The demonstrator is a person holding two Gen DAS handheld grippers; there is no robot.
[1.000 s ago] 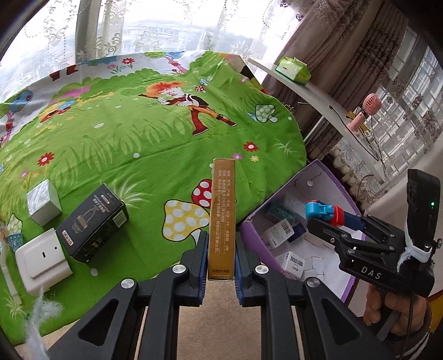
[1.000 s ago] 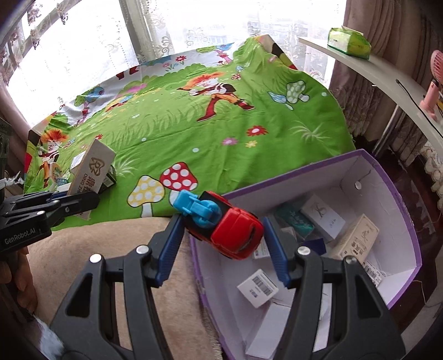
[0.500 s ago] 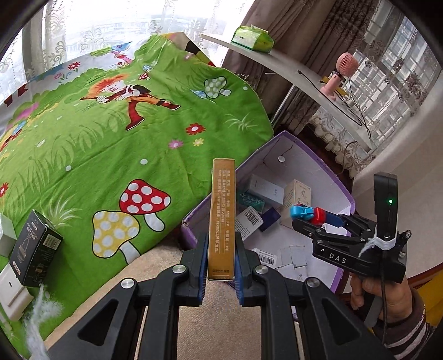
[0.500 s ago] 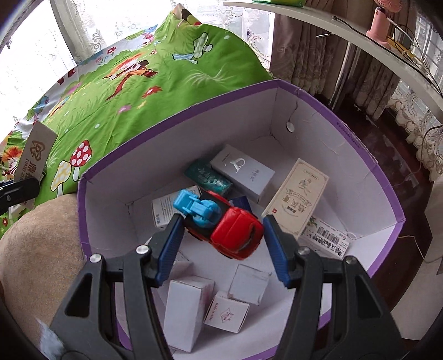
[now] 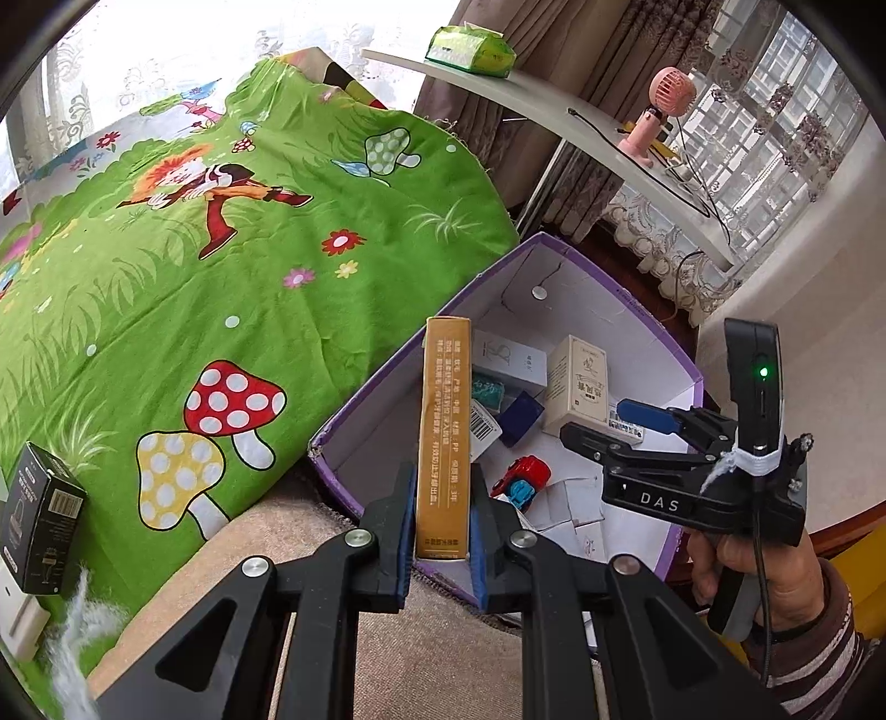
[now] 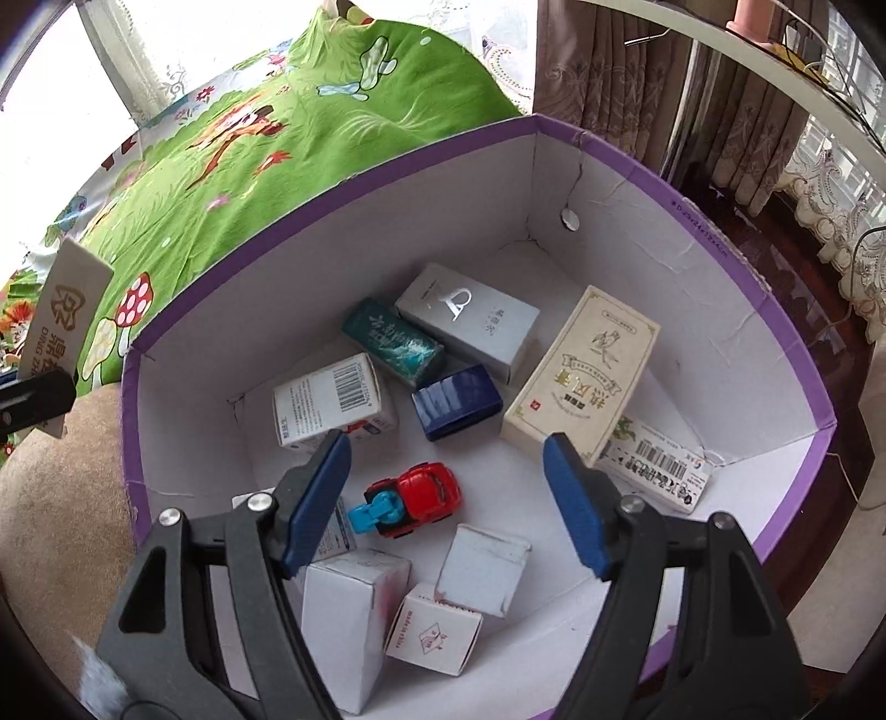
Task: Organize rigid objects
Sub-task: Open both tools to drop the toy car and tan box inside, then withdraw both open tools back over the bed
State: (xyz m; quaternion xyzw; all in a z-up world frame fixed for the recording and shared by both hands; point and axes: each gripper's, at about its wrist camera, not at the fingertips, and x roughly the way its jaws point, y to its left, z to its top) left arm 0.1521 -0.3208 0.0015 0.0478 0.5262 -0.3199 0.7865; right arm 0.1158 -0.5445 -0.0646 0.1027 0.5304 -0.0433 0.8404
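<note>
My left gripper (image 5: 443,498) is shut on a tall golden carton (image 5: 446,421), held upright above the near rim of the purple box (image 5: 387,371). The same carton shows its pale face (image 6: 69,310) at the left edge of the right wrist view. My right gripper (image 6: 446,443) hangs inside the purple box (image 6: 332,183), its jaws opening and touching nothing. The red and blue toy car (image 6: 412,498) lies free on the box floor below the fingers. In the left wrist view the right gripper (image 5: 609,429) stands over the box, with the car (image 5: 520,479) beneath it.
Several small cartons lie in the box, among them a cream one (image 6: 581,371), a grey one (image 6: 470,321) and a dark blue one (image 6: 457,401). A black carton (image 5: 41,531) stands on the green cartoon cloth (image 5: 221,249). A shelf holds a tissue pack (image 5: 470,47) and a pink fan (image 5: 664,105).
The right gripper's jaws have spread and let go of the toy car, which now lies on the box floor. The left gripper has moved with the golden carton toward the box.
</note>
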